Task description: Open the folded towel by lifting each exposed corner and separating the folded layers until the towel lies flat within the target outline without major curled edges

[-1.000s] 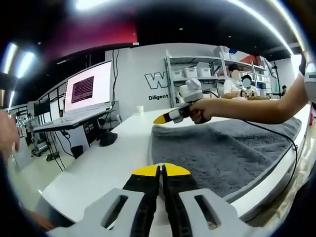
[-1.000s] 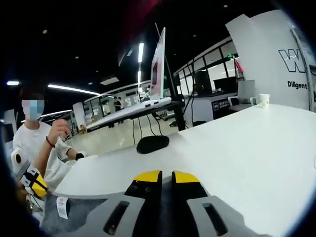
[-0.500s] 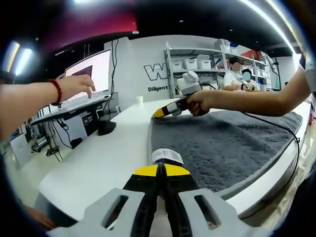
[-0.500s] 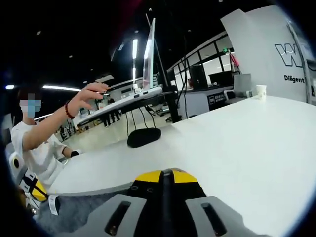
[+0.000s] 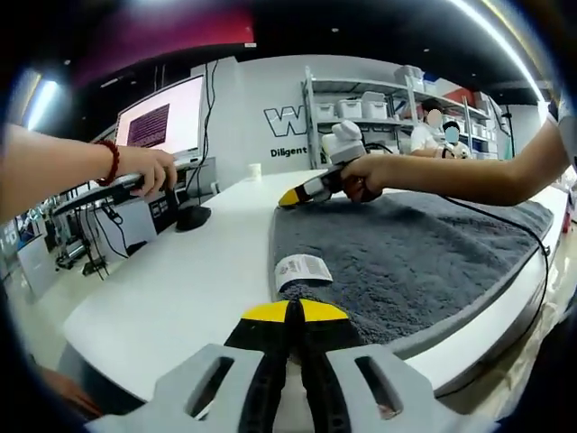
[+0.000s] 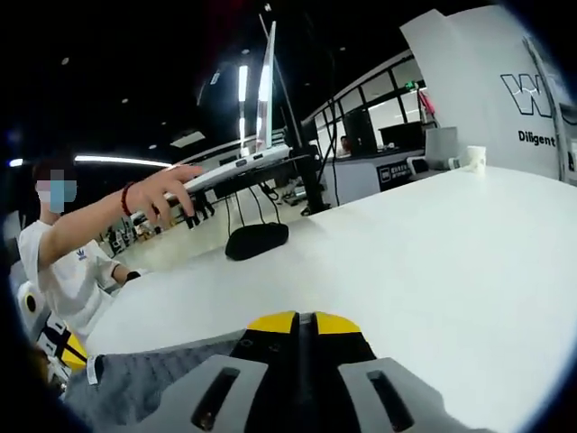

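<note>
White table (image 5: pixel 180 289) seen under grey towel (image 5: pixel 406 262); towel spread flat, one edge hanging over table edge. Laptop (image 5: pixel 167 135) touched by person's bare hand (image 5: pixel 149 169). Right gripper (image 5: pixel 290 196) held at far towel corner, jaws closed, grip on cloth unclear. Left gripper (image 5: pixel 290 311) jaws closed at near edge, white label (image 5: pixel 302 269) just beyond.

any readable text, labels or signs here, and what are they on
"W", cut off: large logo letter on the white wall.
"Diligent", cut off: smaller line under that logo.
White tag on the grey towel: print too small to read.
Laptop screen: dark block of text, blurred.
</note>
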### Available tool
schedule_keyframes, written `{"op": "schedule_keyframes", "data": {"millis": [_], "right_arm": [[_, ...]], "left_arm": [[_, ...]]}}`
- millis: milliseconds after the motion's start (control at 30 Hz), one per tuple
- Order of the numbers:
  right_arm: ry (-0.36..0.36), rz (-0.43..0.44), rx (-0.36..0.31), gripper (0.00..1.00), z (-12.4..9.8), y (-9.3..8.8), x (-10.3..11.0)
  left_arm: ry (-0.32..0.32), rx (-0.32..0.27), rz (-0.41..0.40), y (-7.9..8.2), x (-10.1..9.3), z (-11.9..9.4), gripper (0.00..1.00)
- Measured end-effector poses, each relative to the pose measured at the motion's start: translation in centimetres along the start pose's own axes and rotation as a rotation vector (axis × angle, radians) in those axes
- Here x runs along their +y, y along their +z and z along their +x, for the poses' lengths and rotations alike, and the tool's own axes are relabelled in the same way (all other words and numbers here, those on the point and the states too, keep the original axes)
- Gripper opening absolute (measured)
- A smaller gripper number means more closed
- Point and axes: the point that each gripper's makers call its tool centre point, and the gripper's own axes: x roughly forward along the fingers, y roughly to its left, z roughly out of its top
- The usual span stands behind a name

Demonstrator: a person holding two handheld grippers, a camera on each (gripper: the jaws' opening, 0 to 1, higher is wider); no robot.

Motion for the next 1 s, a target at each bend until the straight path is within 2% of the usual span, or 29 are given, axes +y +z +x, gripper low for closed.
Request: {"op": "schedule_keyframes", "data": {"millis": [267,700,800,867,1000], "right_arm": [[0.003,-0.017,-0.004,0.0,-0.7,0.4,0.3],[-0.009,-0.065,-0.035,0.02,-3.6,1.8,0.5],[-0.016,-0.084,-0.038,0.02,-4.4,1.9,0.7],[-0.021,-0.096,-0.039,0.02,-5.0,2.0,0.7],[-0.03,-0.119,-0.042,0.03,-6.1,2.1,0.9]], "left_arm": [[0.007,-0.004,0.001,0.3,0.0,-0.1,0.03],[0.003,-0.079,-0.026,2.3,-0.8,-0.4,0.08],[0.014,-0.122,-0.033,3.1,-0.9,-0.8,0.08],[0.007,-0.146,-0.046,3.6,-1.2,-1.1,0.08],[-0.011,-0.156,-0.045,4.0,-1.7,-1.1,0.12]]}}
